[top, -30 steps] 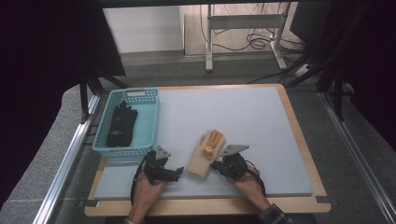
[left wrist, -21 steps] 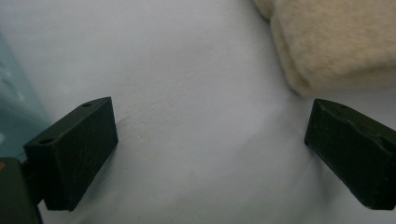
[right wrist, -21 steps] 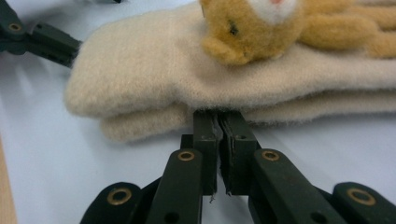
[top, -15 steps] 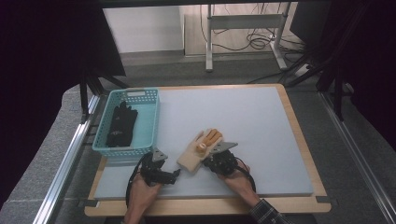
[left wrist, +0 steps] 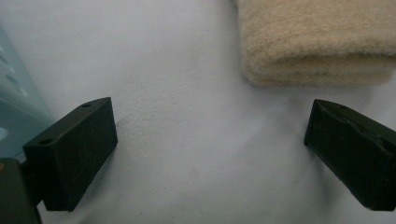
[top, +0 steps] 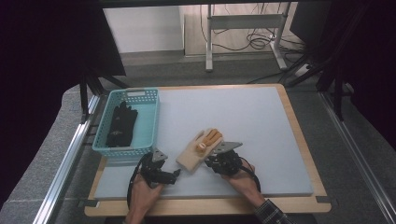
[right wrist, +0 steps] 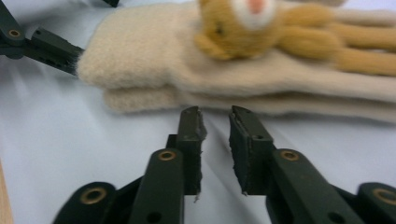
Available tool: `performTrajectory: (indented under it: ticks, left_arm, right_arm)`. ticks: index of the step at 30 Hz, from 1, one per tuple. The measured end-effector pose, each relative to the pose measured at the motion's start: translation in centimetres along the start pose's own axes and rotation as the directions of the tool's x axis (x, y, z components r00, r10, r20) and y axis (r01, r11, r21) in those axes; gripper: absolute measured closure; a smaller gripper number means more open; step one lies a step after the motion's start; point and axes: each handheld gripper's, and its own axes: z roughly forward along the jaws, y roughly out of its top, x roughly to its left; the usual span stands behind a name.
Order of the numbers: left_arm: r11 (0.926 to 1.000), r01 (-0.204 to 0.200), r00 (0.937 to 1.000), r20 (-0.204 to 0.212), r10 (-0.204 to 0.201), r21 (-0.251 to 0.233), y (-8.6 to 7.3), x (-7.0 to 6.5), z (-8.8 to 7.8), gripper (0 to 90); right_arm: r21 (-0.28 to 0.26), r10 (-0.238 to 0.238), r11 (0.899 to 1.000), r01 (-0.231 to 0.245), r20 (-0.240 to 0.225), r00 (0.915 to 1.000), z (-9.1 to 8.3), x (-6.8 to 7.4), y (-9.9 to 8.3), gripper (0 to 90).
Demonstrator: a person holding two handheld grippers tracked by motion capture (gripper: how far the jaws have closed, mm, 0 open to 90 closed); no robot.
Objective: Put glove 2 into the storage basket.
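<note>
Right gripper (right wrist: 215, 119): jaws narrowly parted, just been opening, nothing between them, tips just short of the cream fleece glove (right wrist: 154, 56) with orange animal figure. Left gripper (left wrist: 210, 140) jaws wide apart, empty, the glove's cuff just beyond.

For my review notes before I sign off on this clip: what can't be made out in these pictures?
- Cream glove pair: in the left gripper view only the cuff shows; the top edge cuts off the rest.
- Animal face on the glove: cropped by the top edge and blurred in the right gripper view; too small in the high view.
- Black glove in the blue basket: too dark and small to tell whether it is one or a pair.
</note>
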Motion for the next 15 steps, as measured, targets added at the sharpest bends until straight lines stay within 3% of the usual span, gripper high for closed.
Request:
performTrajectory:
  ticks: [9,15]
  left_arm:
    - [1.0000,0.002,1.0000,0.002,-0.002,0.000,0.0,0.0,0.0,2.6]
    - [1.0000,0.002,1.0000,0.004,-0.002,0.002,0.0,0.0,0.0,2.4]
  right_arm:
    - [-0.014,0.018,1.000,-0.017,0.081,0.9966,-3.4,-2.1,-1.1,55.5]
    - [-0.018,0.053,0.999,-0.050,0.141,0.9887,-5.6,-3.9,-2.5,37.5]
